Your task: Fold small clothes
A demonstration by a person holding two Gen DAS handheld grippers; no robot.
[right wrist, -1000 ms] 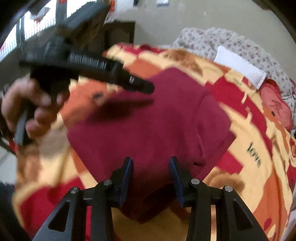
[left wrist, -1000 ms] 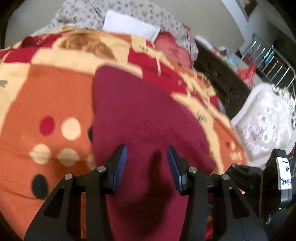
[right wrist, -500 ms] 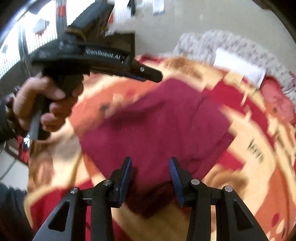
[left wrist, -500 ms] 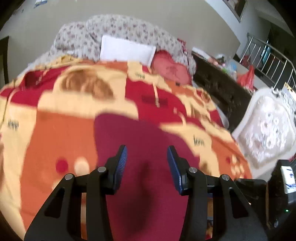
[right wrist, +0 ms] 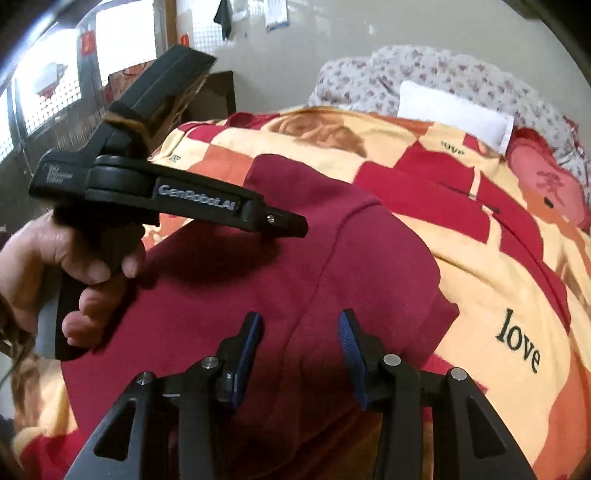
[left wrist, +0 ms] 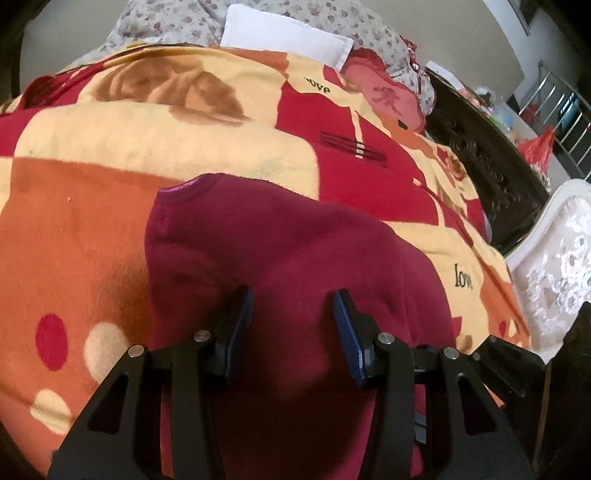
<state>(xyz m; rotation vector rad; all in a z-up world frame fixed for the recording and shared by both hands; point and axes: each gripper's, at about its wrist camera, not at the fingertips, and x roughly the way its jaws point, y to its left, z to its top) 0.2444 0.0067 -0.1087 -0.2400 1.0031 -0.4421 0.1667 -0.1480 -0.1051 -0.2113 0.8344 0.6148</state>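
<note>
A dark red small garment (left wrist: 280, 254) lies folded flat on the patterned bedspread (left wrist: 155, 125); its neckline shows at the far left corner. It also shows in the right wrist view (right wrist: 280, 280), with a fold line running down its middle. My left gripper (left wrist: 291, 314) is open and empty just above the garment. My right gripper (right wrist: 301, 339) is open and empty above the garment's near edge. The left gripper, held in a hand, also shows in the right wrist view (right wrist: 295, 221) over the garment's left part.
Floral bedding (left wrist: 332, 14), a white pillow (left wrist: 284, 40) and a pink pillow (left wrist: 388, 99) lie at the bed's head. A dark carved cabinet (left wrist: 480, 155) and a white padded chair (left wrist: 554, 266) stand to the right of the bed. A window with mesh (right wrist: 48, 81) is at left.
Both grippers have stayed open while the views shifted; the left gripper rose and then came back down near the garment. The garment lies as before.
</note>
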